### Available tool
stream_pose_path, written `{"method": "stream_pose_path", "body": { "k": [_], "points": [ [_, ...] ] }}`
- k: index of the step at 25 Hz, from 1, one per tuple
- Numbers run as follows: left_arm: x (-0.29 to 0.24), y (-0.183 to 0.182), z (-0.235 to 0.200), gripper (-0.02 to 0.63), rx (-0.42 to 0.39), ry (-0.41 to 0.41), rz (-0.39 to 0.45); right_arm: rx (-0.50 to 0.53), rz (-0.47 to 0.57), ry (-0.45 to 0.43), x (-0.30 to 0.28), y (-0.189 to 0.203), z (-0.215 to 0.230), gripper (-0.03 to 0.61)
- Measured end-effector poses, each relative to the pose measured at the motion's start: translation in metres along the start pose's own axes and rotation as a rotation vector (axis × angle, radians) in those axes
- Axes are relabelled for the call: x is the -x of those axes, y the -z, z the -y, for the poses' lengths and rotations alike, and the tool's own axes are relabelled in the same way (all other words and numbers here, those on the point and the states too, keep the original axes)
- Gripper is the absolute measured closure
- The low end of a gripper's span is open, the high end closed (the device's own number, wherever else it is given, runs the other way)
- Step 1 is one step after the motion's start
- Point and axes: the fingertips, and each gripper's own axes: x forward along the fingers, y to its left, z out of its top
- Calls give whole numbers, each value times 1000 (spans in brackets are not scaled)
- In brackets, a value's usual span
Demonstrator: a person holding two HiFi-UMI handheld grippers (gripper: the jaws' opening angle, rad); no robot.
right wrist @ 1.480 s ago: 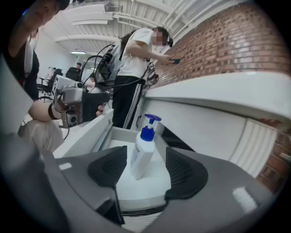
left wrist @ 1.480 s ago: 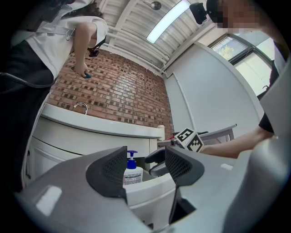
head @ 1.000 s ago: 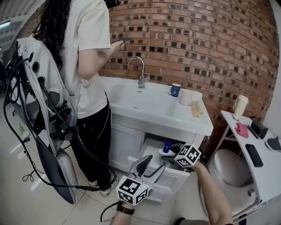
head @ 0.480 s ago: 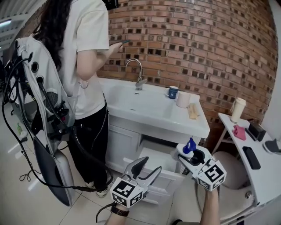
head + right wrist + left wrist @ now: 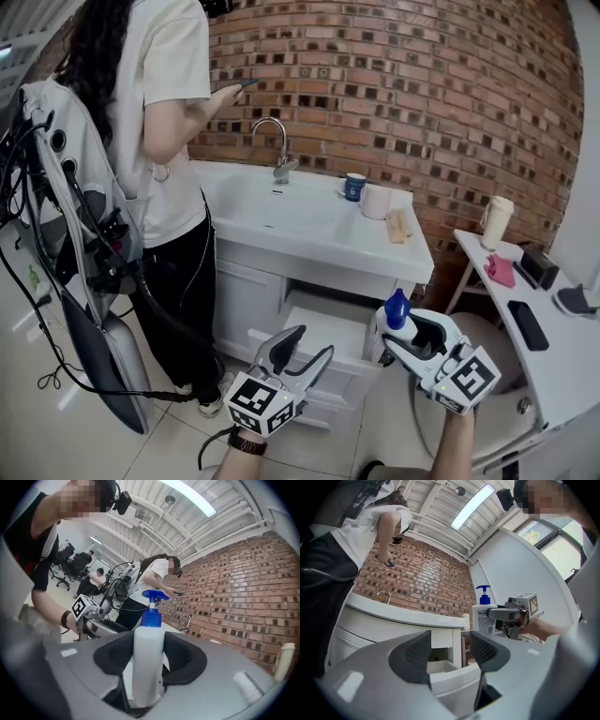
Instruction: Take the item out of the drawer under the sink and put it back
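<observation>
A white pump bottle (image 5: 395, 323) with a blue top stands upright between the pads of my right gripper (image 5: 401, 336), which press on its sides while the jaws are still closing. It hangs to the right of the open white drawer (image 5: 328, 377) under the sink (image 5: 281, 225). In the right gripper view the bottle (image 5: 147, 658) fills the gap between the pads. My left gripper (image 5: 307, 345) is open with nothing gripped, just in front of the drawer's front panel. The left gripper view shows the bottle (image 5: 483, 617) off to the right.
A person (image 5: 159, 141) stands at the sink's left end, with cabled gear (image 5: 84, 253) behind them. A blue cup (image 5: 354, 187) and a white cup (image 5: 377, 202) sit on the counter. At the right are a toilet (image 5: 492, 342) and a side table (image 5: 548, 347).
My right gripper has come up and out of the drawer with the bottle, moving right and toward me. The left gripper has stayed by the drawer front.
</observation>
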Motion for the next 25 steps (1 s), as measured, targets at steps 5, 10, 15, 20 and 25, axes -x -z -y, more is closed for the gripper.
{"method": "stream_pose_path", "body": {
  "k": [5, 10, 15, 20, 25],
  "points": [
    [1, -8, 3, 351, 19, 9, 49, -22, 33, -47, 6, 0, -9, 380],
    [-1, -4, 3, 351, 27, 7, 38, -11, 18, -65, 4, 3, -17, 380],
    [-2, -1, 3, 351, 32, 6, 33, -4, 10, -82, -2, 7, -21, 380],
    [2, -4, -2, 351, 38, 0, 43, -18, 8, -103, -17, 7, -20, 380],
    [4, 1, -13, 351, 46, 10, 31, -111, -130, -134, -68, 49, 1, 382]
  ]
}}
